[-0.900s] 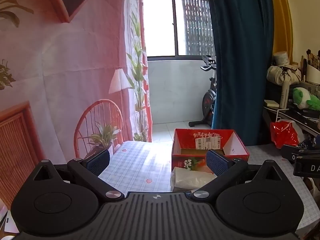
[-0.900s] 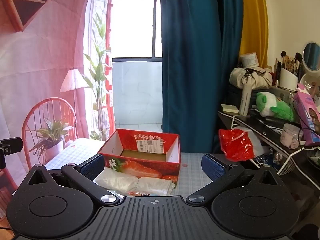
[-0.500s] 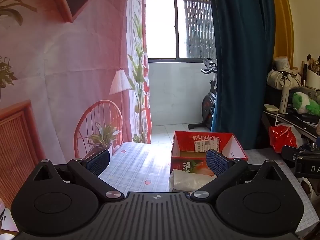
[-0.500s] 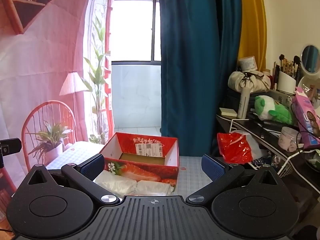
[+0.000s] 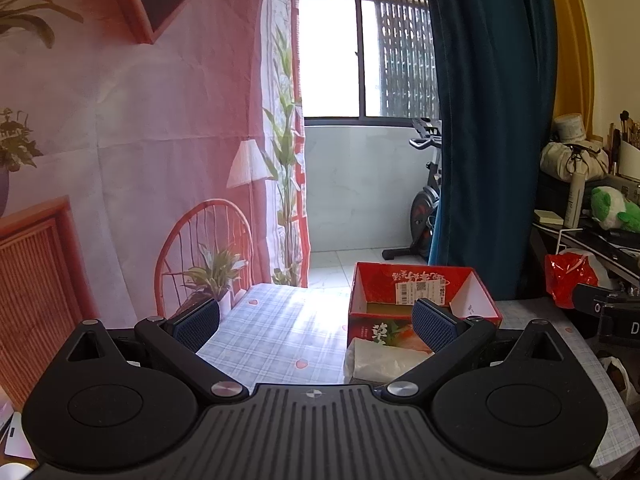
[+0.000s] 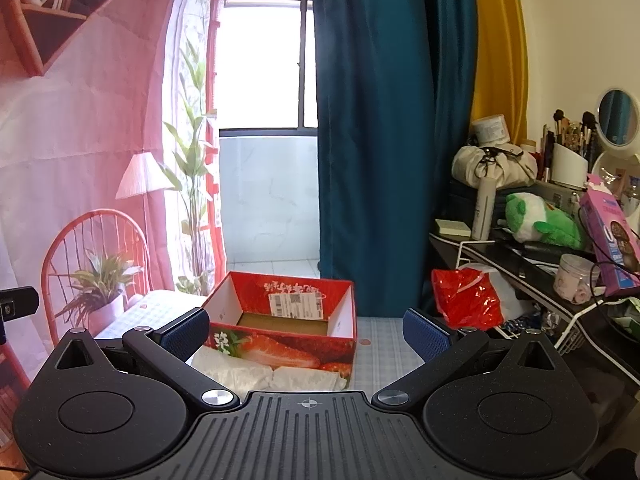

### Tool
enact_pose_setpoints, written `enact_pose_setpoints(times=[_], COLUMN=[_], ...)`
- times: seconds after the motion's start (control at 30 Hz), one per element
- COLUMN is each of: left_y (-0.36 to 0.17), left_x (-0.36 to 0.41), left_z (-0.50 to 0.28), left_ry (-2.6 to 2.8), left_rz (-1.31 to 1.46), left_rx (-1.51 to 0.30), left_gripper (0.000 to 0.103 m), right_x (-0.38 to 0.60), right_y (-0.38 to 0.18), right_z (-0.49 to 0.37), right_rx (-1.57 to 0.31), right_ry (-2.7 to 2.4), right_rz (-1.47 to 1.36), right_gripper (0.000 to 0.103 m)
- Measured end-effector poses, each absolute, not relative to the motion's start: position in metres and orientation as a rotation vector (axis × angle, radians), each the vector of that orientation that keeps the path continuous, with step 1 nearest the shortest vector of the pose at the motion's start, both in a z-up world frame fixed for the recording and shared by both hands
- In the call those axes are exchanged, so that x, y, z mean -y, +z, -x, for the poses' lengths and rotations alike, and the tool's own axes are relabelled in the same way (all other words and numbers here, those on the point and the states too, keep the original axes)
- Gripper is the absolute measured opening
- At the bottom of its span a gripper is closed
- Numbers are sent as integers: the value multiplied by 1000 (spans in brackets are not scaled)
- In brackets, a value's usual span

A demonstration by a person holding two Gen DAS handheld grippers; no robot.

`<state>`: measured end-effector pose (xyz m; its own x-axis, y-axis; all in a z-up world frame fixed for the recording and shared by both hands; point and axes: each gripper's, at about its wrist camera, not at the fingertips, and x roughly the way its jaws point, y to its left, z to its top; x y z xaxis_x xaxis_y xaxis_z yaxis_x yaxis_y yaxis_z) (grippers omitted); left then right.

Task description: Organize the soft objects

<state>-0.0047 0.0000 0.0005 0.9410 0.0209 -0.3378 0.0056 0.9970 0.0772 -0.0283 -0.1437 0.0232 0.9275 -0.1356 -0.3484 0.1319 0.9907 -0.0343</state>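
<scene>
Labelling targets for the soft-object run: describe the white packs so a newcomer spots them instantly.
Find the checked tablecloth, then the open red strawberry box on it. The white packs lie side by side against the box's near wall: crinkly, pale and soft, unlike the rigid printed cardboard.

There was one open red cardboard box printed with strawberries, and two white soft plastic-wrapped packs lay just before it on one checked tablecloth. One crumpled red plastic bag and one green-and-white plush toy sat at the right. Two black two-finger grippers were held out, one in each view.
</scene>
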Motion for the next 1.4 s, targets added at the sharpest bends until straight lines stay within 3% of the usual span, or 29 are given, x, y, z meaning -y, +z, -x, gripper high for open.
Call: enact_pose_setpoints(times=[1.4], left_y=[3], left_x=[1], left_z=[5], left_ry=[51], left_rz=[-65], left_rx=[-350], left_gripper=[103], right_x=[142], right_y=[18], right_z=[31], right_rx=[-350], right_ry=[-141], right_rz=[11], right_gripper=[103])
